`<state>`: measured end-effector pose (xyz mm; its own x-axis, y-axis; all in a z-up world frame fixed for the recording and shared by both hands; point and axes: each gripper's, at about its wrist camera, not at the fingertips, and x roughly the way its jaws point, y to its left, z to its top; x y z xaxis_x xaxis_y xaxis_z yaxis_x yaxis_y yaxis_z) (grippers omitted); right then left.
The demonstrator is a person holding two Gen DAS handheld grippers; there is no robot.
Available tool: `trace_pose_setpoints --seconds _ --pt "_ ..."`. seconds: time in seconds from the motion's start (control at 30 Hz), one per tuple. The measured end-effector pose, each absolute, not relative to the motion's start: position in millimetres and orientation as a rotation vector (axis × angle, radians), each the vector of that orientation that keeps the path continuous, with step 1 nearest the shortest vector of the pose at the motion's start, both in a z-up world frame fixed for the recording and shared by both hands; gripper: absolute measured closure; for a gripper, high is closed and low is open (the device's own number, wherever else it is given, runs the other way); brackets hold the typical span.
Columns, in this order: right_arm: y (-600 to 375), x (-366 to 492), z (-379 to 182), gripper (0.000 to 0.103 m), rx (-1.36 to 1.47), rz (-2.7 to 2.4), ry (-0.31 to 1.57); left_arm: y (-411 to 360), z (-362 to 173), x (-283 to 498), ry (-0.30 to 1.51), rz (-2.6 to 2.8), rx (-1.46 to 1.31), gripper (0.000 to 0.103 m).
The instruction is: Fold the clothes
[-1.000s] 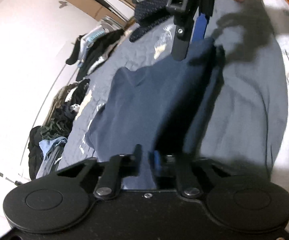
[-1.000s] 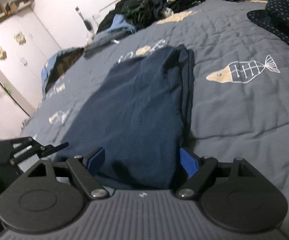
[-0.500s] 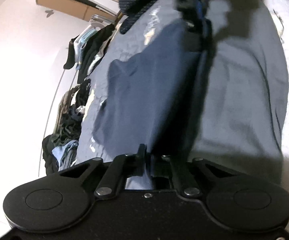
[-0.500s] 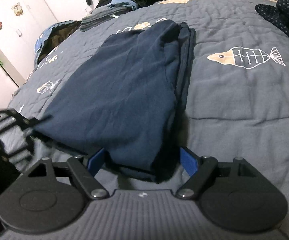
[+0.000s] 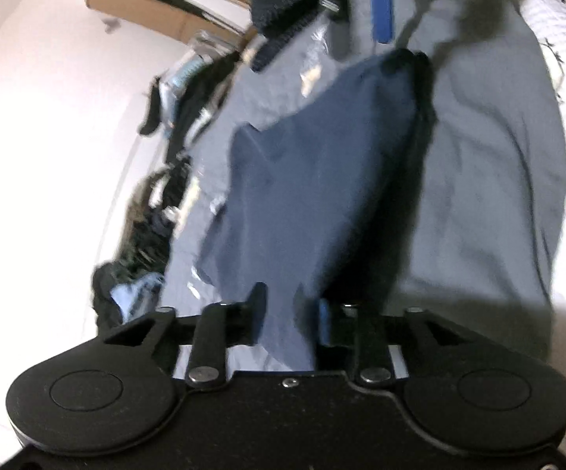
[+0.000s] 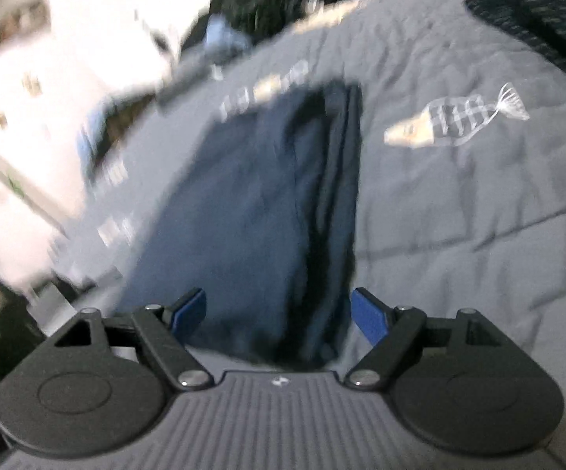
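Observation:
A navy garment (image 5: 322,180) lies folded into a long strip on the grey quilt (image 5: 490,180). My left gripper (image 5: 290,313) is at its near end. The jaws are opening, and the cloth's edge lies loosely between them without being pinched. In the right wrist view the same garment (image 6: 259,196) runs away from my right gripper (image 6: 279,313). That gripper stands open just above the strip's other end, its blue pads (image 6: 369,315) wide apart and clear of the cloth. One blue finger of the right gripper (image 5: 382,11) shows beyond the far end in the left wrist view.
A fish print (image 6: 455,121) marks the quilt right of the garment. A dark dotted cloth (image 6: 537,11) lies at the far right. Loose clothes (image 5: 153,211) are piled along the bed's far side by the wall. White bedding (image 5: 557,47) borders the quilt.
My left gripper's jaws have parted from their shut hold on the garment's edge. The right gripper, open throughout, has pulled back a little from the cloth's end, and its view is blurred.

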<state>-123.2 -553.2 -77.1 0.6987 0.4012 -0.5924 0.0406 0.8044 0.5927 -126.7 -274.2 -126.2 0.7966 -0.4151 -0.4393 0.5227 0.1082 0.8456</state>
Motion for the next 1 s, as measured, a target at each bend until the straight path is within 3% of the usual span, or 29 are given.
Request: trace_pose_setpoints --seconds 0.1,0.23,0.27,0.3,0.37,0.43,0.47,0.67,0.9,0.97,1.0 --pt "-556 -129 -71 0.023 0.683 0.219 0.729 -282 -134 -131 0.081 -0.705 1.287 0.067" --pt "-534 -119 -86 0.026 0.611 0.199 0.811 -294 -148 -134 0.054 -0.734 1.306 0.067" --pt "-529 -116 -91 0.038 0.595 0.190 0.838 -296 -147 -133 0.061 -0.745 1.296 0.069" --pt "-524 -113 -95 0.047 0.578 0.186 0.863 -297 -146 -133 0.072 -0.757 1.282 0.081" --pt "-519 -110 -100 0.079 0.538 0.150 0.891 -298 -140 -128 0.120 -0.781 1.222 0.091" --pt "-525 -112 -96 0.095 0.541 0.138 0.879 -299 -134 -124 0.138 -0.787 1.170 0.096" --pt "-528 -114 -93 0.098 0.545 0.141 0.862 -299 -131 -123 0.138 -0.786 1.150 0.096" --pt "-531 -123 -73 0.099 0.505 0.155 0.756 -300 -122 -124 0.168 -0.783 1.081 0.097" --pt "-514 -111 -98 0.094 0.337 0.120 0.925 -299 -152 -137 0.168 -0.794 1.283 0.091" --pt "-519 -112 -92 0.088 0.345 0.123 0.930 -292 -133 -128 0.255 -0.854 1.194 0.085" --pt "-523 -113 -90 0.084 0.350 0.117 0.930 -288 -121 -121 0.308 -0.889 1.124 0.075"
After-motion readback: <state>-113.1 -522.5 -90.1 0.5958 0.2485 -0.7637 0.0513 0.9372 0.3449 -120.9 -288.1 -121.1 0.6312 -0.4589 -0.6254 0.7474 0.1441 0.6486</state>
